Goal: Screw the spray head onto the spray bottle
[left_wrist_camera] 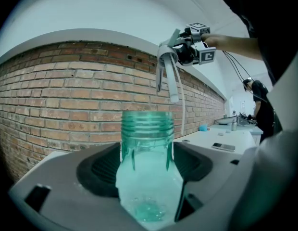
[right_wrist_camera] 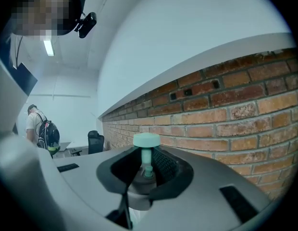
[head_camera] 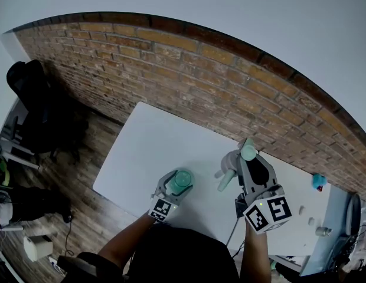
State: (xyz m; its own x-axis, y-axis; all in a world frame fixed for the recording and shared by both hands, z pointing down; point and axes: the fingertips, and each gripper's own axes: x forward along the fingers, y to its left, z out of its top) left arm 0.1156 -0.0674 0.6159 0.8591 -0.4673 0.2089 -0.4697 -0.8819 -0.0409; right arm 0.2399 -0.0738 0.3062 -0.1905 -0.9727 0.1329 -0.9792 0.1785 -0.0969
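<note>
Alignment mattered next, we judged: our left tongs [head_camera: 175, 186] clamped the spray bottle [left_wrist_camera: 148, 143] upright, while our right tongs [head_camera: 244, 160], closed on the spray head [left_wrist_camera: 168, 57], held it above and right of them, tube [left_wrist_camera: 174, 88] hanging down.

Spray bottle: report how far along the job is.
Done: left gripper grips the spray bottle, right gripper grips the spray head. In hand: head held off the bottle, above and beside its bare threaded neck. Left: lower the tube in, screw the head on.
</note>
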